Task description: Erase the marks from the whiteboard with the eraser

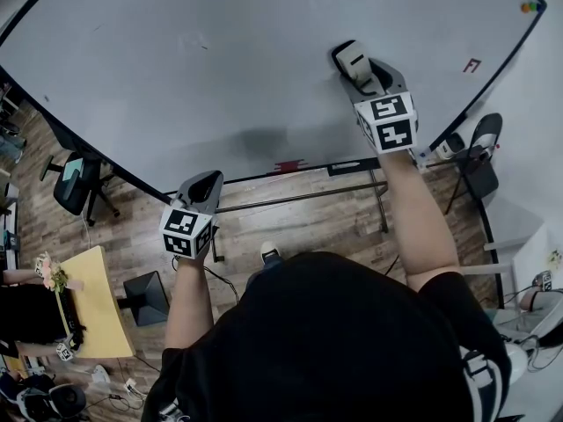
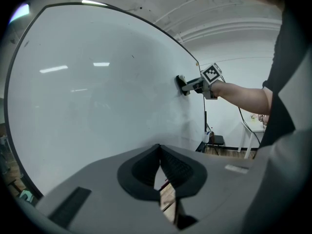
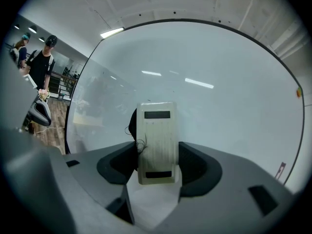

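The large whiteboard (image 1: pixel 220 60) fills the top of the head view, its surface nearly bare. A small red mark (image 1: pixel 472 65) sits near its right edge, seen again low on the board (image 3: pixel 280 169) in the right gripper view. My right gripper (image 1: pixel 356 60) is shut on the cream eraser (image 3: pixel 156 143), whose dark felt face presses on the board (image 2: pixel 182 85). My left gripper (image 1: pixel 204 187) hangs shut and empty below the board's lower edge, its pads (image 2: pixel 168 167) meeting with nothing between them.
A tray along the board's lower edge holds red bits (image 1: pixel 288 166). Coloured magnets (image 1: pixel 529 7) sit at the board's top right corner. A black chair (image 1: pixel 75 183), a yellow table (image 1: pixel 92 301) and a folding chair (image 1: pixel 479 152) stand on the wooden floor. People (image 3: pixel 41 62) stand far left.
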A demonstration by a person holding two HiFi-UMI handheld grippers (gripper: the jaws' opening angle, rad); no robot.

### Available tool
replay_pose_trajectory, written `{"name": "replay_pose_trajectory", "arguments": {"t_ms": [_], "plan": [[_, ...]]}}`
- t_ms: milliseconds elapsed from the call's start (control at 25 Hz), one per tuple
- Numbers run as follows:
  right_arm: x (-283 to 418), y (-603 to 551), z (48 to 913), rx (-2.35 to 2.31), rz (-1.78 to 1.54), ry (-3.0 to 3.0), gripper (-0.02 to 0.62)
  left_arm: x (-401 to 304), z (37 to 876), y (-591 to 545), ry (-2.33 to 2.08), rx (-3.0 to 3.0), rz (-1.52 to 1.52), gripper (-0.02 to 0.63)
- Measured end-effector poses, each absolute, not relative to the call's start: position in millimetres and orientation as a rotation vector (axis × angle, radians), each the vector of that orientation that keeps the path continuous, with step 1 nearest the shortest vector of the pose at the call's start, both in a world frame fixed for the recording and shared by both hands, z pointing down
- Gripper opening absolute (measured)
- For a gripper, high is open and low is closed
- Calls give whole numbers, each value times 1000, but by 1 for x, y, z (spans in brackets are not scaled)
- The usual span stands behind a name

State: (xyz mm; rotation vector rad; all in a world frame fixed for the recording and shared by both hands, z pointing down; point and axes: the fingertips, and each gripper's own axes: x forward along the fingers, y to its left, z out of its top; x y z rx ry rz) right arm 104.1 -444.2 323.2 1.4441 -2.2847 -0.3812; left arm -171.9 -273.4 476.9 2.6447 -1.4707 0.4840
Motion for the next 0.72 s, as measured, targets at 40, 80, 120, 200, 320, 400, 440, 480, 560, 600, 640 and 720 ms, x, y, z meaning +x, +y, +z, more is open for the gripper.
{"name": "replay_pose_trajectory", "arguments": {"t_ms": [40,80,120,200,320,400,440,480,560,600,640,720], "plan": [[102,-444,323,1442,-389,-2275,250,-172,477,-273,-1471,2643,480,14],[99,-443,322,1439,-396,-2263,250,-173,477,-273,-1471,2642,478,14],[97,-443,322,1437,-406,-2246,250,-173,477,-272,-1472,2641,476,14],[94,-443,322,1438,-453,-2195,250,-175,478,-270,-1475,2639,474,14],[90,-441,319,1442,-516,-2118,250,-178,479,-264,-1478,2627,459,14],[87,-441,317,1449,-533,-2095,250,-181,481,-260,-1481,2618,451,14],[86,-441,316,1453,-537,-2091,250,-183,481,-258,-1484,2611,446,14],[85,-441,316,1456,-539,-2092,250,-185,482,-256,-1487,2604,443,14],[81,-440,313,1456,-547,-2110,250,-190,484,-252,-1494,2590,441,14],[79,-440,312,1454,-552,-2121,250,-193,485,-250,-1498,2584,440,14],[76,-440,311,1450,-555,-2126,250,-195,486,-248,-1501,2579,441,14],[71,-439,309,1442,-567,-2119,250,-197,487,-245,-1507,2572,440,14]]}}
